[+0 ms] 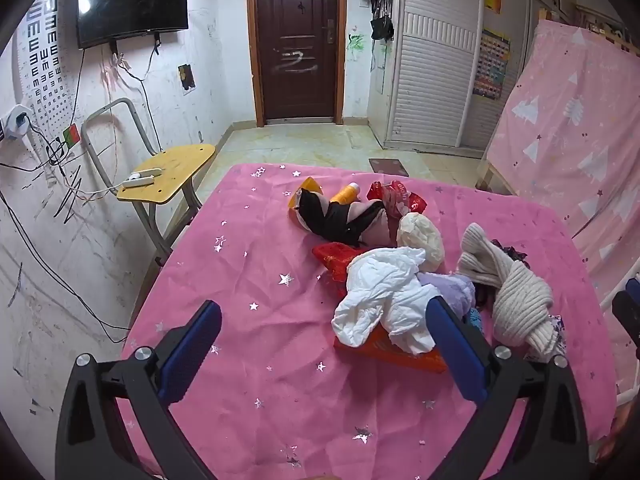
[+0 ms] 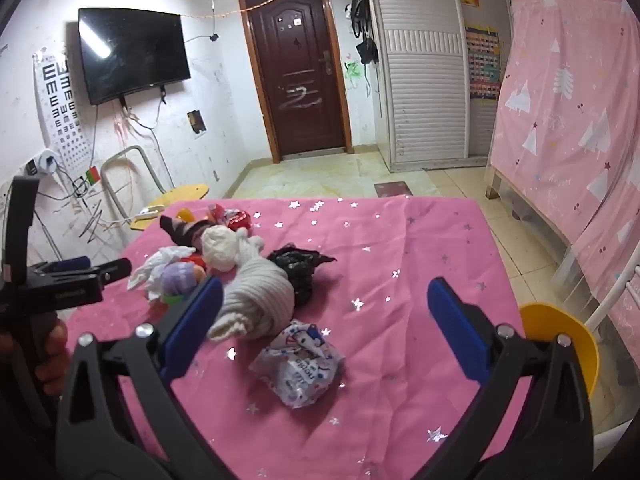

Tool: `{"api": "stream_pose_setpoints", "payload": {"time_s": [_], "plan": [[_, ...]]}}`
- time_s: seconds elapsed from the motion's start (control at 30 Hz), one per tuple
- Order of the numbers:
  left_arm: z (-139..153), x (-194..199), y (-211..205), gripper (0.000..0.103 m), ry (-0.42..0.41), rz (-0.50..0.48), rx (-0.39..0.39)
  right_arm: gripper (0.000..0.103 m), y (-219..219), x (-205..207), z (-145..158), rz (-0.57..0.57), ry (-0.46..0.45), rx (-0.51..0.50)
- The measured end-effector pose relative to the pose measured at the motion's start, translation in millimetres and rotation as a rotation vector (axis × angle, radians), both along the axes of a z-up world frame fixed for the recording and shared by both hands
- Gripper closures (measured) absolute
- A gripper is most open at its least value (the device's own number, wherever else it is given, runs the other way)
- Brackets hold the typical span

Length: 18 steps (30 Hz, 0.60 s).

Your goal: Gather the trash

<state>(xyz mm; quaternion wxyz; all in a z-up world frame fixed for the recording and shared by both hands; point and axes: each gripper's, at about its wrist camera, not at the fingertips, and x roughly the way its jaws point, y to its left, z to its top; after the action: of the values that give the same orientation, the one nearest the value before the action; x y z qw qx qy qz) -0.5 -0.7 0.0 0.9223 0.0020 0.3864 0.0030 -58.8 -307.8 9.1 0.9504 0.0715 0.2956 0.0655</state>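
A heap of trash and clothes lies on the pink star-printed tablecloth [image 1: 260,360]. Crumpled white paper [image 1: 380,300] rests on an orange packet [image 1: 400,354], near a cream knitted garment [image 1: 516,300], a black-and-pink sock [image 1: 340,220] and a red wrapper [image 1: 400,196]. My left gripper [image 1: 324,312] is open above the cloth, its right finger just before the white paper. My right gripper [image 2: 324,292] is open too, above a crumpled printed wrapper [image 2: 300,368], with the knitted garment [image 2: 260,300] and a black bag [image 2: 300,268] just beyond. Nothing is held.
A yellow bin [image 2: 568,344] sits off the table's right edge. A small yellow-topped chair [image 1: 172,172] with a power strip stands left of the table. A pink-covered bed frame [image 2: 560,120] is on the right, a dark door [image 1: 298,40] at the back.
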Motion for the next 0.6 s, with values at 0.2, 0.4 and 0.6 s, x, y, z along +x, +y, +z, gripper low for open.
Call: {"api": "stream_pose_setpoints", "payload": {"time_s": [0.2,0.4,0.6], "plan": [[0.9,-2.1,-1.4,0.008,-0.002,-0.002,-0.003,0.004,1.8,-2.4,1.5,0.002,-0.012,-0.009],[0.0,-0.1,-0.6,0.008,0.004,-0.001,-0.005,0.004,2.5,-3.3,2.5,0.001,-0.017,-0.011],[-0.1,0.2,0.3,0.008,0.004,-0.002,-0.006,0.004,2.7,-2.0,1.8,0.003,-0.018,-0.014]]}}
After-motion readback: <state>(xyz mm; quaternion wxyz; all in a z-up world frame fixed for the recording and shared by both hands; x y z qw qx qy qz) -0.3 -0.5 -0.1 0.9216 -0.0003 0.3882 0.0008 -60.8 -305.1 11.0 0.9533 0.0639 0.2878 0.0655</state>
